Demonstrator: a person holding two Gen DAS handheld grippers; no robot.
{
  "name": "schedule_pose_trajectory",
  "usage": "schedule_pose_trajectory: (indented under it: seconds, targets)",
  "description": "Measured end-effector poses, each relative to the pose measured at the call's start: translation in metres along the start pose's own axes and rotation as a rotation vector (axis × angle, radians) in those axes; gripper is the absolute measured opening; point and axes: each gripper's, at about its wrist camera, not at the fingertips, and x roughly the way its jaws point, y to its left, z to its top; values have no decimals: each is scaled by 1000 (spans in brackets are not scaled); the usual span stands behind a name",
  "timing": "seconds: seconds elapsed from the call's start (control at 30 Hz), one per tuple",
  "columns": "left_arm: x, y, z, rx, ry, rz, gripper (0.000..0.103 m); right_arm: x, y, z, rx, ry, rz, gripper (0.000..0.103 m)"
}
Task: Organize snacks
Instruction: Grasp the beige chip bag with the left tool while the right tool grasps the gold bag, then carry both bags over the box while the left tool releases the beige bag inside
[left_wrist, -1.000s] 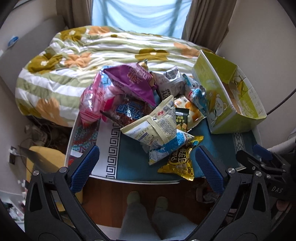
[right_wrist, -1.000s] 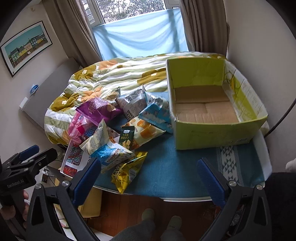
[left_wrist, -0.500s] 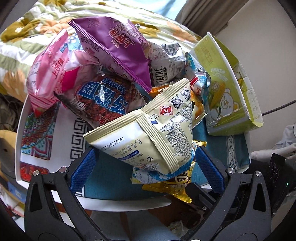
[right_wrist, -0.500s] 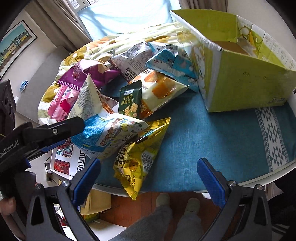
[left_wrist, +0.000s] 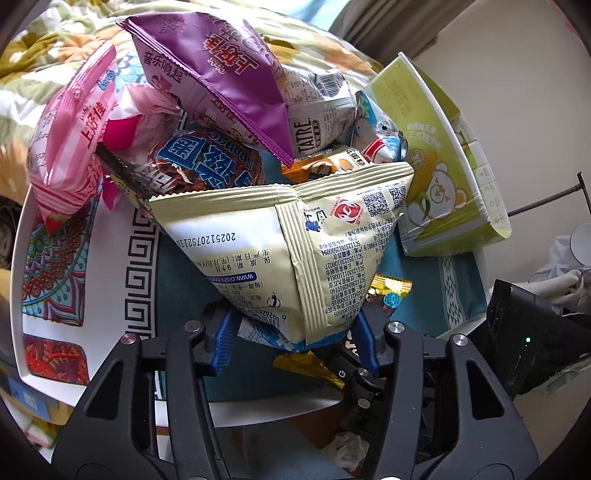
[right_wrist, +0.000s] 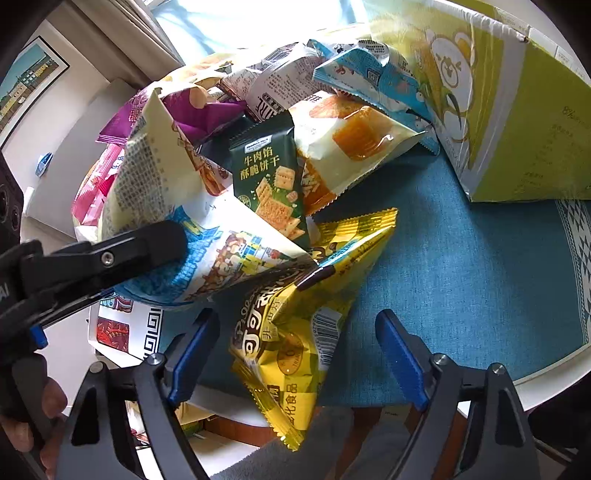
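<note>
A pile of snack bags lies on the table. My left gripper has its blue pads pressed on the lower end of a cream and blue bag; the same bag shows in the right wrist view with the left gripper's finger across it. My right gripper is open, its pads either side of a yellow bag at the table's front edge, not touching it. A green cardboard box stands at the right, also in the right wrist view.
Behind are a purple bag, a pink bag, a brown and blue bag, a white TATRE bag, a dark green cracker pack and an orange-print bag. A blue cloth covers the table. A bed lies beyond.
Both grippers have moved down and in toward the pile. My left gripper has narrowed from wide open onto the cream and blue bag. My right gripper's pads now flank the yellow bag.
</note>
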Motion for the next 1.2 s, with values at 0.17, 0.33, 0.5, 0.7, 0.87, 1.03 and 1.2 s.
schedule_pose_trajectory:
  seconds: [0.17, 0.33, 0.5, 0.7, 0.87, 1.03, 1.2]
  targets:
    - [-10, 3, -3, 1, -12, -11, 45, 7, 0, 1, 6, 10, 8, 72]
    - [-17, 2, -4, 3, -21, -10, 44, 7, -3, 1, 11, 3, 8, 67]
    - [-24, -3, -4, 10, -31, -12, 44, -1, -11, 3, 27, -9, -11, 59]
    - [-36, -15, -5, 42, -48, -8, 44, -23, -27, 3, 42, -27, -38, 52]
    - [-51, -33, -4, 89, -76, -10, 43, -39, -33, 2, 63, -51, -45, 52]
    - [-65, -53, 1, 127, -112, -18, 43, -57, -30, 5, 52, -89, -59, 52]
    - [-78, -69, 10, 162, -145, -31, 43, -83, -24, 13, 36, -135, -88, 52]
